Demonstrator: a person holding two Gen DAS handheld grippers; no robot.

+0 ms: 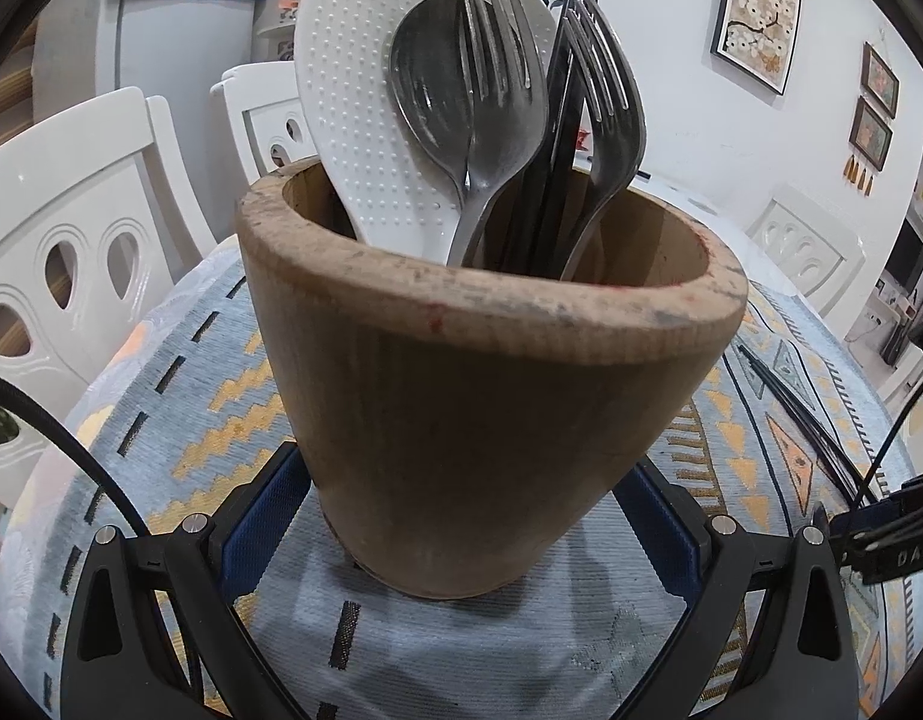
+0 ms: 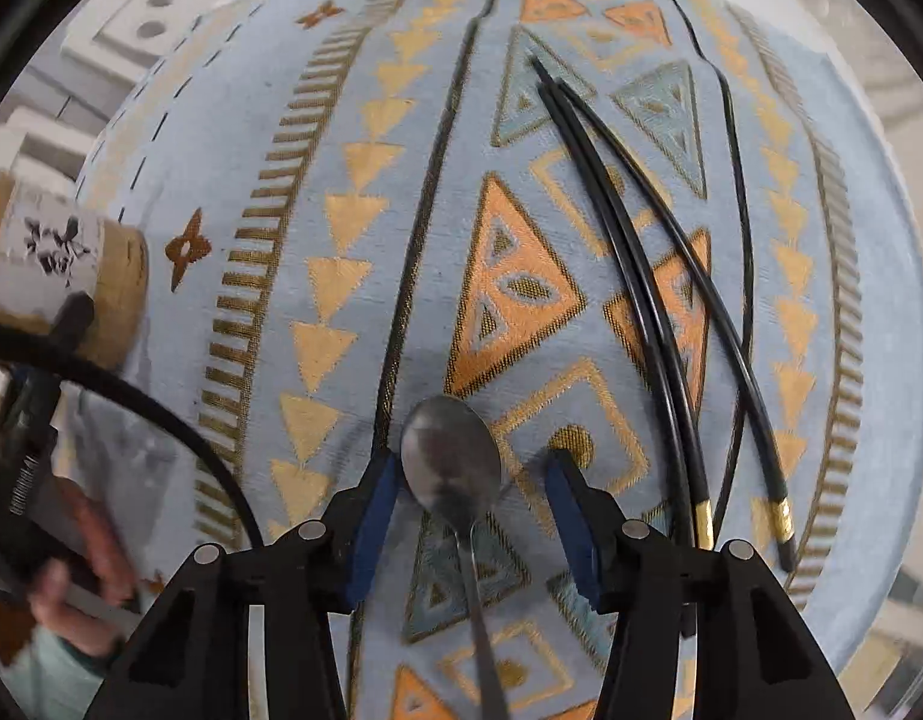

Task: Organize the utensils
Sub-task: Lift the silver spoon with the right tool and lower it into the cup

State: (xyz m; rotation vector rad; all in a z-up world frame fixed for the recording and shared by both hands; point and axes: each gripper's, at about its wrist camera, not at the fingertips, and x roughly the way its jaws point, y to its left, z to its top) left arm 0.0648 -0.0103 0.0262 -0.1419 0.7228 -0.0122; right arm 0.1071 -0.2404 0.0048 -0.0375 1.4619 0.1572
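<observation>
Right wrist view: one steel spoon [image 2: 450,459] lies on the patterned tablecloth [image 2: 341,192], between the parted pads of the right gripper [image 2: 470,516], which press on nothing. Three black chopsticks [image 2: 647,300] lie just right of it, with bare cloth to the left. In the left wrist view, the left gripper [image 1: 461,516] clasps the wooden cup [image 1: 479,372], which holds one white rice paddle [image 1: 365,90], one spoon, two forks [image 1: 509,96] and several chopsticks. White chairs [image 1: 71,240] ring the table; framed pictures [image 1: 755,6] hang beyond.
</observation>
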